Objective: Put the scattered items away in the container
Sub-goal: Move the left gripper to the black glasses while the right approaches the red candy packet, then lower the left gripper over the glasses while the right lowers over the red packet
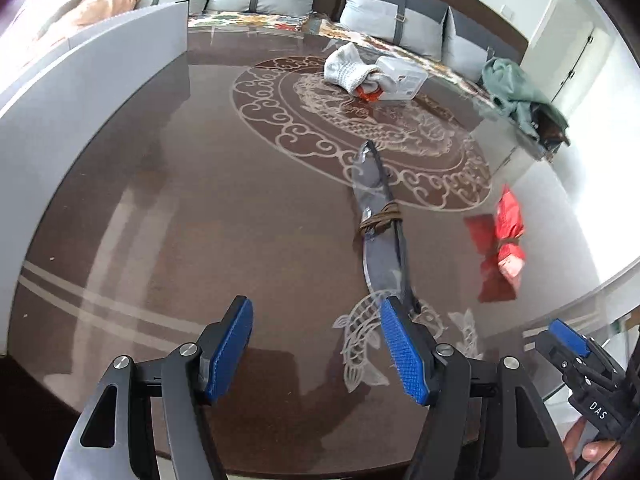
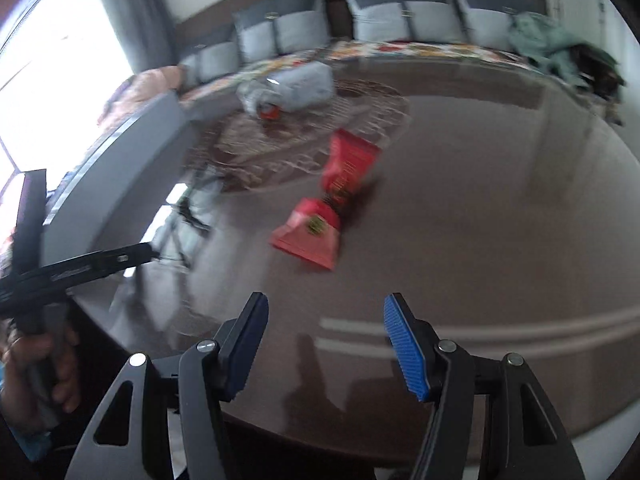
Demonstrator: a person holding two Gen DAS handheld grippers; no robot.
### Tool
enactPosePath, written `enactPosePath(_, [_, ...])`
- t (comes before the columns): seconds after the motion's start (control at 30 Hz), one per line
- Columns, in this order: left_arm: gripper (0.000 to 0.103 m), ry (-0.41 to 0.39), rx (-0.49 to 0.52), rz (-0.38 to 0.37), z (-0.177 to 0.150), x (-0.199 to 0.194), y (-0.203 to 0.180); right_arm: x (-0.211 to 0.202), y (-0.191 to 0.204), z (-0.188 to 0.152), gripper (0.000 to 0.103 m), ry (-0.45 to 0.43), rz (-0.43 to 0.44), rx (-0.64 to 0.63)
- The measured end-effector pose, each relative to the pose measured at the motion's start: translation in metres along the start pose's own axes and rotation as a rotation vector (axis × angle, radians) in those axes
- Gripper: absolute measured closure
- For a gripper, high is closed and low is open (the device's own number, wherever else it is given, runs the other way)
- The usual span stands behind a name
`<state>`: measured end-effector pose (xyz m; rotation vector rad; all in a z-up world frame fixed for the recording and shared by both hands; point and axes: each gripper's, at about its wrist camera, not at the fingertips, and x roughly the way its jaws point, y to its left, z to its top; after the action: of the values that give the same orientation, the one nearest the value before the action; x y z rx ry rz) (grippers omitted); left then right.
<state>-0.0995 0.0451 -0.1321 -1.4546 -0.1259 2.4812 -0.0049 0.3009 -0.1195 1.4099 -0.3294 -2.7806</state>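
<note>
Belt (image 1: 380, 216) lies lengthwise away from left tongs (image 1: 316, 344); both tongs (image 2: 326, 344) gape, empty.

Table (image 1: 208, 216): dark wood-look top under a glossy, mirror-like glass finish. Left tongs (image 1: 316, 346): matt black arms, ribbed blue pads, bright metal pins. Red packet (image 2: 332, 200): shiny, crinkled wrapper. Knitted cloth (image 1: 346, 66): rough, pale weave. Container (image 1: 92, 92): smooth matt grey wall.
</note>
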Motion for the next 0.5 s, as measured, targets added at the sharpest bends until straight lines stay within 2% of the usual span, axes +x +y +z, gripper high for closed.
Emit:
enactPosePath(0.13, [0.033, -0.006, 0.048, 0.063, -0.009, -0.002, -0.007, 0.000, -0.001, -0.011, 0.041, 0.026, -0.090, 0.024])
enactPosePath(0.2, [0.011, 0.005, 0.071, 0.100, -0.013, 0.000, -0.010, 0.001, 0.002, -0.012, 0.041, 0.029, -0.118, 0.019])
enactPosePath(0.3, [0.002, 0.002, 0.108, 0.155, -0.019, 0.004, -0.017, 0.000, 0.011, -0.016, 0.041, 0.028, -0.176, -0.022])
enactPosePath(0.37, [0.000, 0.001, 0.118, 0.172, -0.021, 0.005, -0.019, 0.000, 0.016, -0.018, 0.041, 0.026, -0.213, -0.046])
enactPosePath(0.5, [0.000, 0.005, 0.114, 0.171, -0.022, 0.005, -0.018, 0.003, 0.015, -0.018, 0.040, 0.019, -0.202, -0.039])
